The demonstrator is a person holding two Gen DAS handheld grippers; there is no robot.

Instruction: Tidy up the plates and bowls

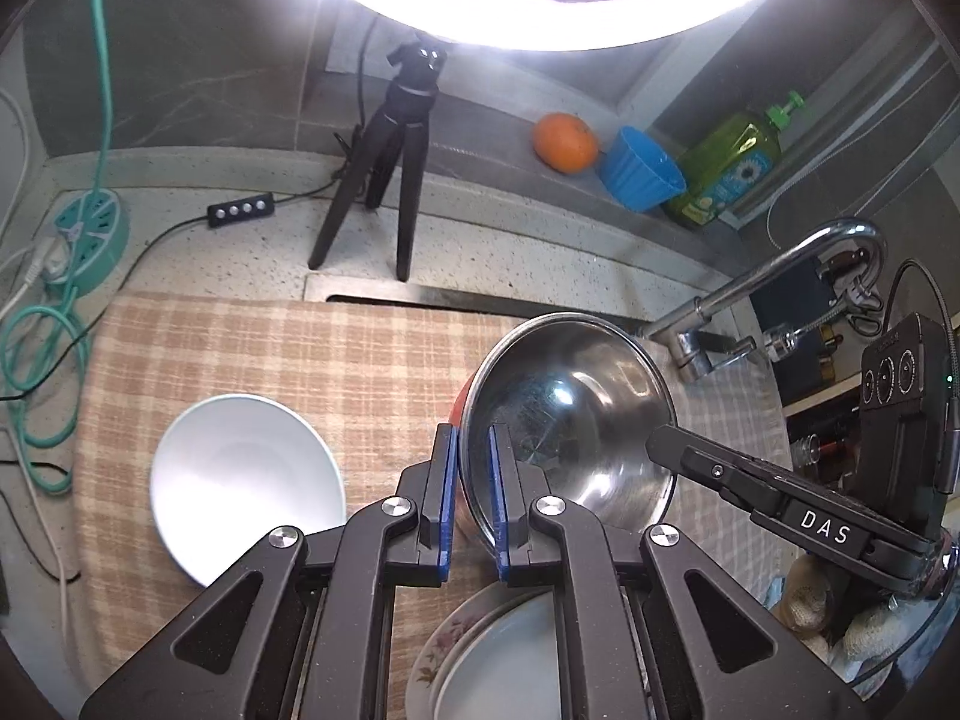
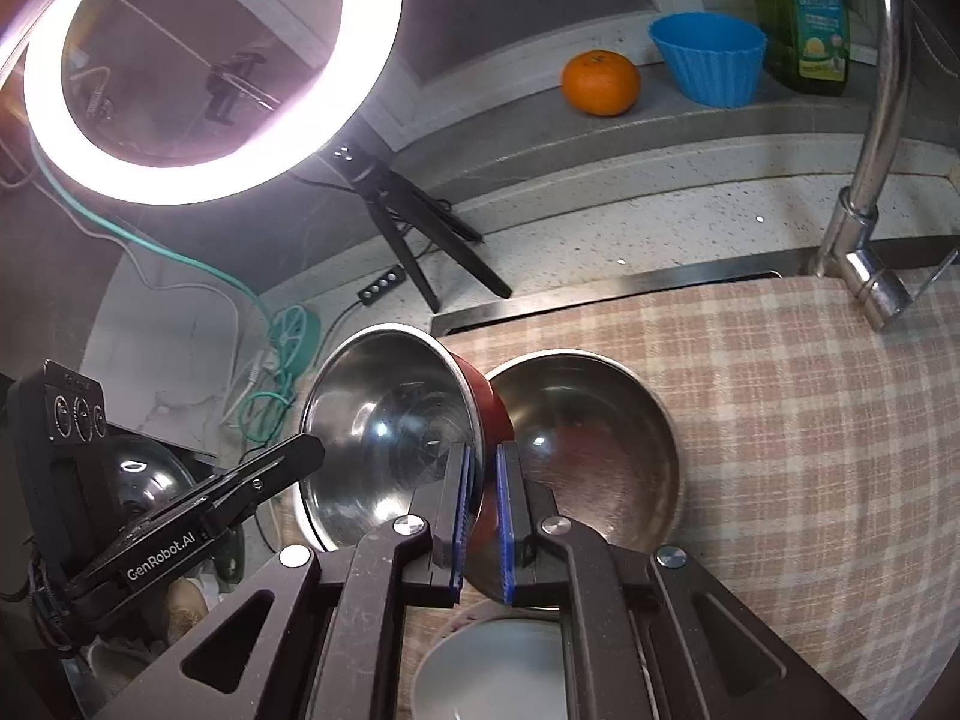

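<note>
Your left tool [image 1: 474,498] sits closest to the lens, its blue pads pinched tight on the rim of a steel bowl with a red outside [image 1: 570,420]. Your right tool [image 2: 483,516] is clamped the same way on the opposite rim of that same bowl [image 2: 390,426], so both tools carry it tilted above the checked cloth [image 1: 270,348] that covers the worktop.

You have two metal bowls in play: the red-sided one in your grip, and a second, plain steel bowl [image 2: 594,450] resting on the cloth just behind it, smooth and shiny inside. One white, glossy, round bowl [image 1: 240,480] sits on the cloth to the left. Below the tools lies a flower-edged plate [image 1: 438,648] with a white dish [image 1: 510,660] on it.

Along the stone ledge at the back stand one orange [image 1: 566,142], one ribbed blue cup [image 1: 639,171] and one green soap bottle [image 1: 729,165]. One chrome tap [image 1: 780,276] curves over at the right, and one ring lamp [image 2: 180,72] glows on its black tripod [image 1: 384,168].
</note>
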